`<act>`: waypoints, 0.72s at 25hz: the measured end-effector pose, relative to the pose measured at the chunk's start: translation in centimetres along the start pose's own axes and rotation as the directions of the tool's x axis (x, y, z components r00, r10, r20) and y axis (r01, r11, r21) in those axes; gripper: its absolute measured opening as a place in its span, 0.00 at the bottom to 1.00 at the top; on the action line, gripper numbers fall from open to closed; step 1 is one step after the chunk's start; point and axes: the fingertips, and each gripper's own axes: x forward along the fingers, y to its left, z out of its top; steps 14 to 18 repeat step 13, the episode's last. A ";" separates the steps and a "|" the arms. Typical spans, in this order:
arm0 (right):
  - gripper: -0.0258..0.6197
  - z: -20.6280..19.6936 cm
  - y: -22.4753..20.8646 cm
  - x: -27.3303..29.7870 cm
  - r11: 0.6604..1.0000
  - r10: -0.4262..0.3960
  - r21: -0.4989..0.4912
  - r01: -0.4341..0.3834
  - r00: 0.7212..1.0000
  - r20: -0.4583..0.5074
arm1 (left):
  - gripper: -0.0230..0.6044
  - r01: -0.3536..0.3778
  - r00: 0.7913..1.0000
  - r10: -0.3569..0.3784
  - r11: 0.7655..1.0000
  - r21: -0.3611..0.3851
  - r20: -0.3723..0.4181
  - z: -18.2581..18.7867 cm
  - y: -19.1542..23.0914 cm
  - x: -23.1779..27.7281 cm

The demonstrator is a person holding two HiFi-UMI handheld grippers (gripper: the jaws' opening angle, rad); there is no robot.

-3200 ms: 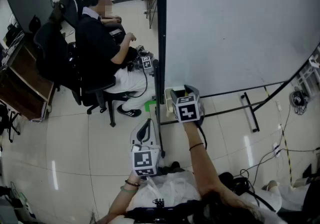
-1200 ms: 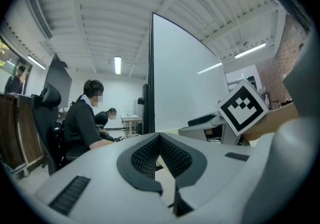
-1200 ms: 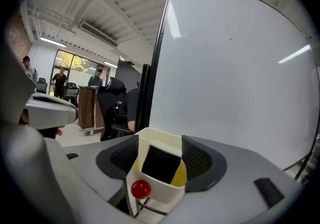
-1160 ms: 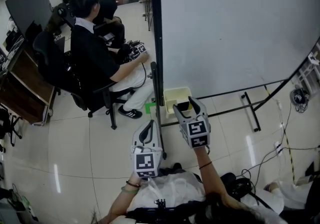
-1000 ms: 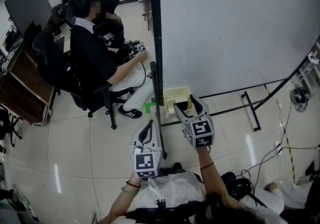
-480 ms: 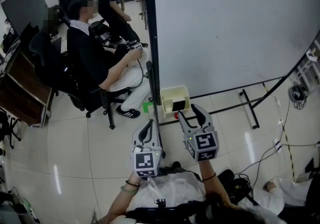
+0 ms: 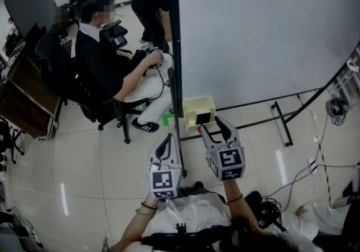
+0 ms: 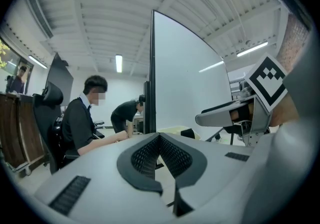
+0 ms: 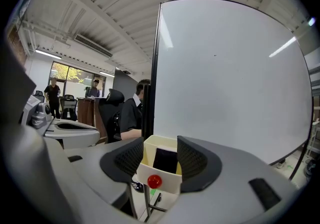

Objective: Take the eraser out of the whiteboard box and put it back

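Left gripper [image 7: 165,143]: hanging low, jaws pressing together, gripping nothing. Right gripper [image 7: 214,124]: jaws standing spread and empty, hovering just in front of the cream whiteboard box [image 7: 196,101]. Eraser [image 7: 203,117]: dark, sitting inside that box. Whiteboard [image 7: 264,31]: standing behind.

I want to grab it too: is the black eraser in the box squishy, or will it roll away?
Probably no rolling: the eraser looks flat-sided and blocky. It is likely light, since it fits inside the box. Squishiness can't be told from here.
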 end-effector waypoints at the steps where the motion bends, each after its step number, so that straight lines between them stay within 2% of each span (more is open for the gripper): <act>1: 0.39 0.0 0.0 0.0 1.000 0.003 0.000 -0.003 1.000 0.002 | 0.04 0.001 1.000 -0.001 1.000 0.000 0.000 0.0 0.0 0.0; 18: 0.39 -0.2 -0.1 0.0 1.000 0.005 0.011 -0.004 1.000 -0.008 | 0.04 0.012 1.000 -0.012 1.000 0.004 0.001 0.0 -0.5 0.1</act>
